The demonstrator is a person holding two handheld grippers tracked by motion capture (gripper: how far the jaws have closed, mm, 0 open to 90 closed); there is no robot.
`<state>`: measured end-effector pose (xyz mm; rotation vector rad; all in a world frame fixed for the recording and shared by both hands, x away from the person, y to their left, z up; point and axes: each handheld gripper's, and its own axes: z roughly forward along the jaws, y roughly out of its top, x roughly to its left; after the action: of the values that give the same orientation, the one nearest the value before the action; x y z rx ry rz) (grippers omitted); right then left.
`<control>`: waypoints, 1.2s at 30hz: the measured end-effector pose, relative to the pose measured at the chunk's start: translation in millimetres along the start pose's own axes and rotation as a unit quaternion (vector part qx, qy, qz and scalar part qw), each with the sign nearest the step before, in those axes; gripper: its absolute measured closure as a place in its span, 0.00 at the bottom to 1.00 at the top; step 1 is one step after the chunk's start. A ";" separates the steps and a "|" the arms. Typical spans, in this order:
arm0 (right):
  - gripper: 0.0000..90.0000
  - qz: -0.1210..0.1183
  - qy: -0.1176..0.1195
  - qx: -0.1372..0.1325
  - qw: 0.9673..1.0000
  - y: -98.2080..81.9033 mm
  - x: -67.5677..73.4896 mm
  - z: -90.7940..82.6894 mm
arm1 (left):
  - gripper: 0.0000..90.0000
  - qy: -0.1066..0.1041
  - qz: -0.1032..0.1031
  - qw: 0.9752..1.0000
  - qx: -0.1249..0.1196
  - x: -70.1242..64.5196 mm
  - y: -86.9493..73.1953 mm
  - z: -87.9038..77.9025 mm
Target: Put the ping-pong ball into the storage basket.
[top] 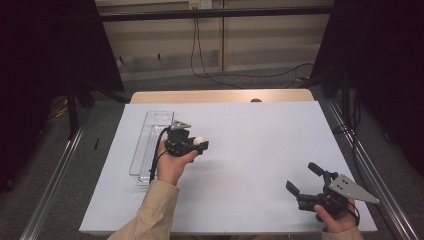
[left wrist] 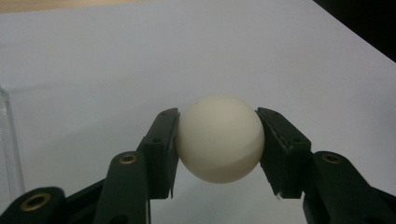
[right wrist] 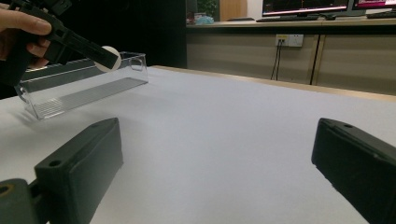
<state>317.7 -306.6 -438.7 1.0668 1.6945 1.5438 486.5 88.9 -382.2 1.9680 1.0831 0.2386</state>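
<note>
Ball point(left wrist: 219, 139), white and smooth, sits pinched across its middle by the left hand-held gripper point(top: 196, 146), raised above the table point(top: 250, 150) beside a clear tray point(top: 145, 150); probably light, slippery. Right hand-held gripper point(top: 305, 179) gapes empty.

Your counter point(top: 260, 150) is evenly lit from above; surroundings fall to near-black. Soft shadows only. Ball point(left wrist: 219, 138) sharp with its underside shaded; near fingers point(right wrist: 79, 158) slightly soft. All frames grainy.
</note>
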 end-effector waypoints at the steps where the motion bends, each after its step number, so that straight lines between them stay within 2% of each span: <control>1: 0.02 0.000 0.000 0.000 1.000 0.0 -0.1 0.0 | 0.57 0.001 -0.003 1.000 0.000 -0.3 0.0 0.0; 2: 0.02 -0.001 0.002 0.000 1.000 0.0 -0.3 -0.2 | 0.57 0.005 0.001 1.000 0.002 0.4 0.0 -1.0; 6: 0.02 -0.001 0.001 0.001 1.000 0.1 -0.1 -0.3 | 0.57 0.002 -0.009 1.000 -0.005 0.5 -0.2 -0.9; 13: 0.02 0.000 0.002 0.000 1.000 0.0 0.0 0.3 | 0.57 0.004 -0.011 1.000 -0.007 1.0 -0.4 -1.8; 14: 0.02 0.000 0.001 0.000 1.000 0.0 0.0 0.3 | 0.57 0.005 0.000 1.000 0.000 2.6 -0.1 -3.2; 18: 0.02 -0.001 0.002 0.000 1.000 0.0 -0.2 0.2 | 0.57 0.004 -0.001 1.000 -0.001 2.4 -0.1 -3.6; 23: 0.02 -0.003 0.003 0.001 1.000 0.1 -0.5 -0.3 | 0.57 0.005 -0.012 1.000 -0.011 1.9 -0.2 -4.0; 24: 0.02 -0.003 0.003 0.001 1.000 0.1 -0.5 -0.3 | 0.57 0.005 -0.012 1.000 -0.011 1.9 -0.2 -4.0; 25: 0.02 -0.001 0.003 0.000 1.000 0.1 -0.2 -0.2 | 0.57 0.006 -0.004 1.000 -0.004 3.5 -0.1 -5.4; 32: 0.02 0.000 0.001 -0.001 1.000 0.0 0.0 0.3 | 0.57 0.005 -0.012 1.000 -0.012 3.2 -0.3 -6.1; 36: 0.02 0.001 0.002 0.000 1.000 0.2 0.2 0.0 | 0.57 0.008 -0.005 1.000 -0.007 4.8 0.0 -7.5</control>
<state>317.7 -306.4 -438.5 1.0667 1.6967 1.5475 485.5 97.0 -378.7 1.9511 1.0994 0.2568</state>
